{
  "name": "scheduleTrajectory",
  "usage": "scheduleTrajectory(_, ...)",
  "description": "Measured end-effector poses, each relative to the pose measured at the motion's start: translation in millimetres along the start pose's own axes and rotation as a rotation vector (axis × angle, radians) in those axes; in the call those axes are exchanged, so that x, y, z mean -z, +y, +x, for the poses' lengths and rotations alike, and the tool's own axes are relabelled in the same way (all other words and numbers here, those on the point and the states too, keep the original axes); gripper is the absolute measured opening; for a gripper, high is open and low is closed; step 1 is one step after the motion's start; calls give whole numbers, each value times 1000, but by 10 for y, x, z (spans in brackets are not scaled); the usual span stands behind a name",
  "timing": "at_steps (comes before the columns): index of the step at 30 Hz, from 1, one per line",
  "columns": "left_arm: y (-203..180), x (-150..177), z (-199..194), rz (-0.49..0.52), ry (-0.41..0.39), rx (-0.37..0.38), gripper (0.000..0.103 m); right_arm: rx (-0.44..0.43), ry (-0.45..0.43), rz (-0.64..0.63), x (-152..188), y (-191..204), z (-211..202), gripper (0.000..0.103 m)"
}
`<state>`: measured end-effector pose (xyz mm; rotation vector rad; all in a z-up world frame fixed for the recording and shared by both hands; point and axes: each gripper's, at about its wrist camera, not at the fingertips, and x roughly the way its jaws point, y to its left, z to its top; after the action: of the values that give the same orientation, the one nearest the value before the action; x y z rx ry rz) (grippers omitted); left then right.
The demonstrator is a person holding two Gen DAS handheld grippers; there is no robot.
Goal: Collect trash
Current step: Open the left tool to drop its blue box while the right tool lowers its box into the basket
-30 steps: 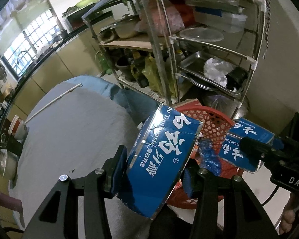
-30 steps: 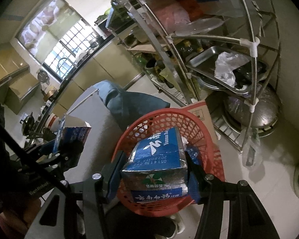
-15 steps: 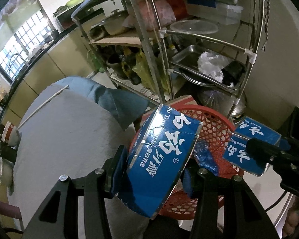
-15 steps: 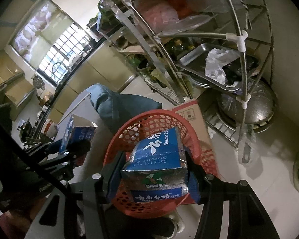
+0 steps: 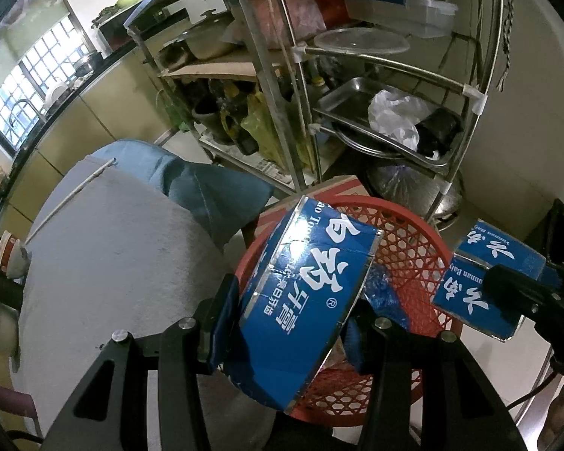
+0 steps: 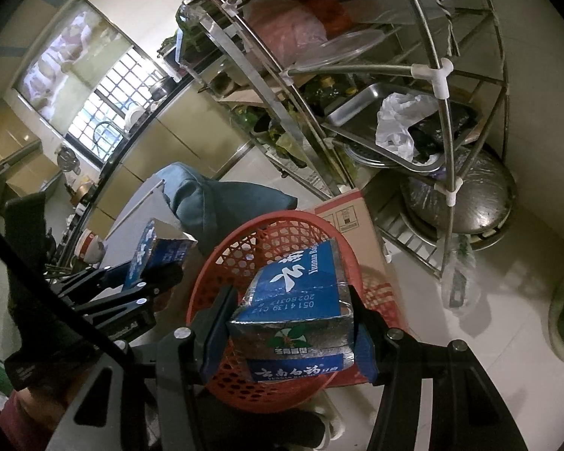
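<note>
Blue-and-silver cardboard toothpaste box (image 5: 304, 297) sits clamped crosswise in the left gripper (image 5: 287, 329), which has drifted over the red plastic mesh basket (image 5: 413, 248) below its tips; the right gripper (image 6: 287, 329), partly open, pinches a second blue carton (image 6: 300, 308) above the same basket, so both look ready to drop.

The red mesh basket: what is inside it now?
In the red mesh basket a crumpled blue wrapper lies near the bottom. The blue toothpaste box in the left gripper covers the rest of the inside, so nothing more can be told.
</note>
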<state>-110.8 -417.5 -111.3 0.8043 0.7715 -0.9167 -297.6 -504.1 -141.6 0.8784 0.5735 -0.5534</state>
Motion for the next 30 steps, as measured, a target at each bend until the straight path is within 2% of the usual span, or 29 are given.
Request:
scheduleTrajectory(9, 14, 16, 14, -11, 6, 39, 52, -5, -1, -14, 18, 51, -33, 59)
scheduleTrajectory(17, -9, 52, -137, 0, -27, 82, 52, -9, -7, -31, 28, 128, -67, 59)
scheduleTrajectory(22, 46, 73, -275, -5, -57, 83, 57, -9, -10, -47, 38, 192, -81, 59)
scheduleTrajectory(30, 195, 123, -434, -35, -95, 67, 57, -19, -3, -75, 71, 334, -64, 59)
